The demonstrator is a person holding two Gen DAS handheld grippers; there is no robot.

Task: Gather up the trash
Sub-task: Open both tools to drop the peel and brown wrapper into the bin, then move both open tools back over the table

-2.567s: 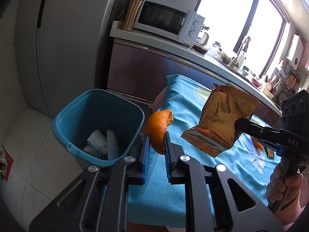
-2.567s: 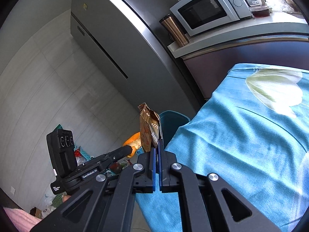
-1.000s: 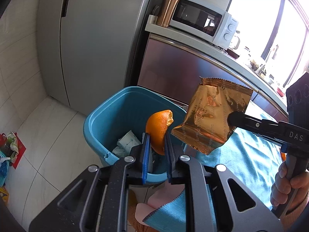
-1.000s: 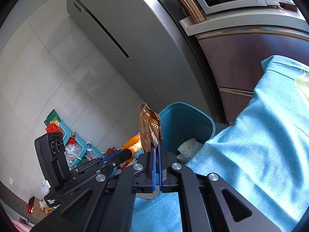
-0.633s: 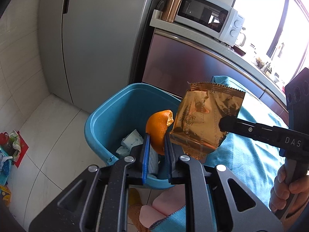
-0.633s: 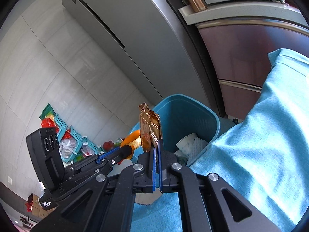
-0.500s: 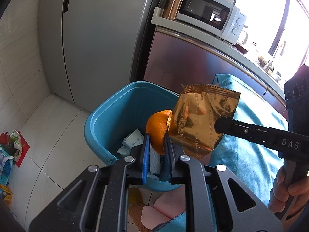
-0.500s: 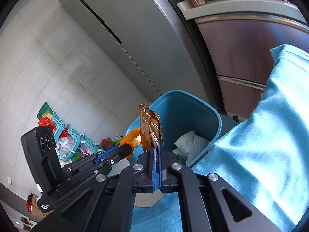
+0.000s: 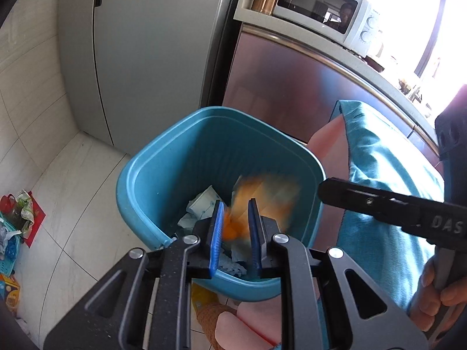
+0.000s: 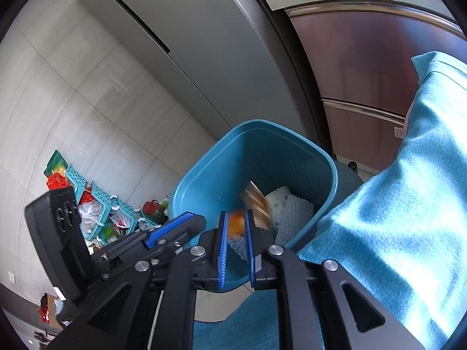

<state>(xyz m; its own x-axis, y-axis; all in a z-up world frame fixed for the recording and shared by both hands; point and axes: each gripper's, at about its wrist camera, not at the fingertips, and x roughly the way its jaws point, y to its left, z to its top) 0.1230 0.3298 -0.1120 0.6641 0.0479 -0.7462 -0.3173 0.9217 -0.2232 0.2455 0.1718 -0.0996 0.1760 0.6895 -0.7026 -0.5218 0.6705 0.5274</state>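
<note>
Both grippers hang over the mouth of the teal waste bin, and both pieces of trash are loose inside it. In the left wrist view the orange peel shows as a motion-blurred orange streak seen through the gap of the left gripper, inside the bin and not pressed by either blue pad. Its jaws stand slightly apart and are not pinching anything. Just beyond the peel, the golden snack wrapper is a pale blurred smear against the bin's far inner wall, clear of the right gripper's dark finger, which reaches in from the right over the bin's rim.

In the right wrist view the right gripper's jaws are opening, with a narrow gap and nothing between them. Through that gap the peel appears in the bin, and the wrapper streaks down just past the right pad, over crumpled white paper on the bin's bottom.

Both tools tilt steeply down toward the bin. A person's hand grips the right tool's handle, cut off at the frame's edge beside the blue tablecloth.

Blur hides the outline and print of both falling pieces. Whether they have touched the paper yet cannot be told.
</note>
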